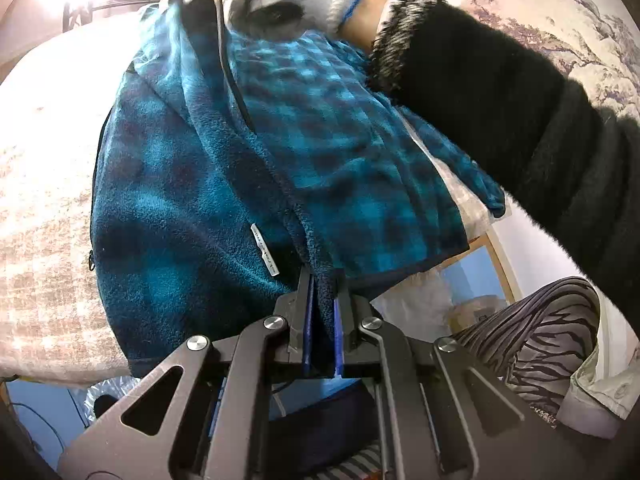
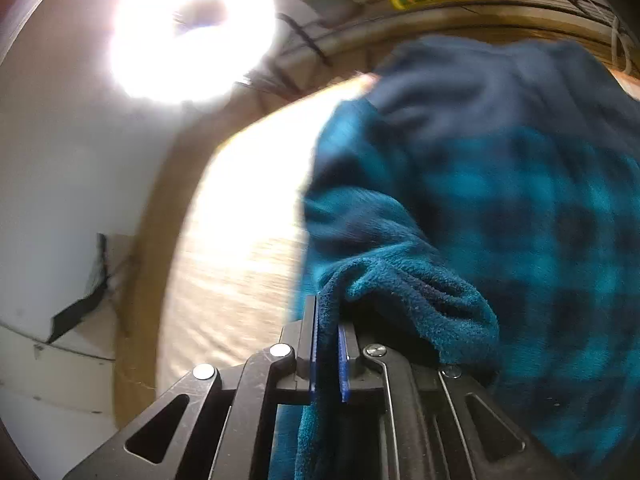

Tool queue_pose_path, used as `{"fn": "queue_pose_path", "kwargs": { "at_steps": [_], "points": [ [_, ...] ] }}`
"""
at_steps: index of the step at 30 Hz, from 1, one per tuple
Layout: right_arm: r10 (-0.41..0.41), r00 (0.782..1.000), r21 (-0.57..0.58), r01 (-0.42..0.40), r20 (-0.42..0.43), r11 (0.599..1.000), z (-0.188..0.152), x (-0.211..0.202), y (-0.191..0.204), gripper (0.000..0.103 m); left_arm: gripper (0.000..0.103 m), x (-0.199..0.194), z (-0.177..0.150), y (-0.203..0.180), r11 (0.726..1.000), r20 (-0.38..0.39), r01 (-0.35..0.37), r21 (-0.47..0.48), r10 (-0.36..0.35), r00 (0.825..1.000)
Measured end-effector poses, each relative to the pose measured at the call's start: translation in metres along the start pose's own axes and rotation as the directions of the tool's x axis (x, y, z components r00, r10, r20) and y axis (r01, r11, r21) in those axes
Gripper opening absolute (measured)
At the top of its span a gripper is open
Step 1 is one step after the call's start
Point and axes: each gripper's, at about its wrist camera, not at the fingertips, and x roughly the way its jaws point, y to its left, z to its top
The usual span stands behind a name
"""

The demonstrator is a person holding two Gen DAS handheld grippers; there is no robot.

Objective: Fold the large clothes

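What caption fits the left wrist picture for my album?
Left gripper pinching the hem of a blue plaid fleece spread over a bed.

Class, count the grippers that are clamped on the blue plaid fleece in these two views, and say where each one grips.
2. The left gripper pinches the blue plaid fleece at its dark-trimmed hem. The right gripper clamps a bunched fold of it.

We note the left wrist view looks forward along its tongs (image 1: 323, 300), close over the blue plaid fleece (image 1: 192, 184) on the bed (image 1: 44, 184). The right wrist view tilts upward toward a lamp (image 2: 188, 32), fleece (image 2: 500, 208) pressed near. Both share the fleece.
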Motion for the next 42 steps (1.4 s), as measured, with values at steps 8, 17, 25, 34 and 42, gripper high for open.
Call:
{"fn": "queue_pose_path", "kwargs": {
  "at_steps": [8,17,25,34,42],
  "points": [
    [0.046,0.989,0.227,-0.077,0.14,0.971,-0.012,-0.051,-0.105,0.005,0.006,0.011,-0.002,-0.007,1.0,-0.022,-0.022,0.019,0.022,1.0],
    [-0.106,0.994,0.056,0.106,-0.003,0.993,-0.013,-0.071,-0.089,0.035,0.024,0.01,-0.011,-0.001,1.0,-0.074,0.021,0.003,-0.021,0.997],
    [-0.141,0.982,-0.203,0.165,0.128,0.965,0.034,-0.082,-0.029,0.076,0.024,-0.019,-0.01,0.031,0.995,0.01,0.014,-0.094,-0.013,1.0],
    [-0.235,0.969,-0.257,0.245,0.072,0.935,0.097,0.032,-0.006,0.029,0.024,-0.017,-0.008,0.053,0.99,0.014,-0.028,-0.139,0.03,0.999],
    [-0.179,0.978,0.016,0.178,0.111,0.984,0.118,0.026,-0.091,0.009,0.024,0.006,-0.012,0.04,0.992,-0.051,0.035,-0.123,-0.041,0.998]
  ]
}}
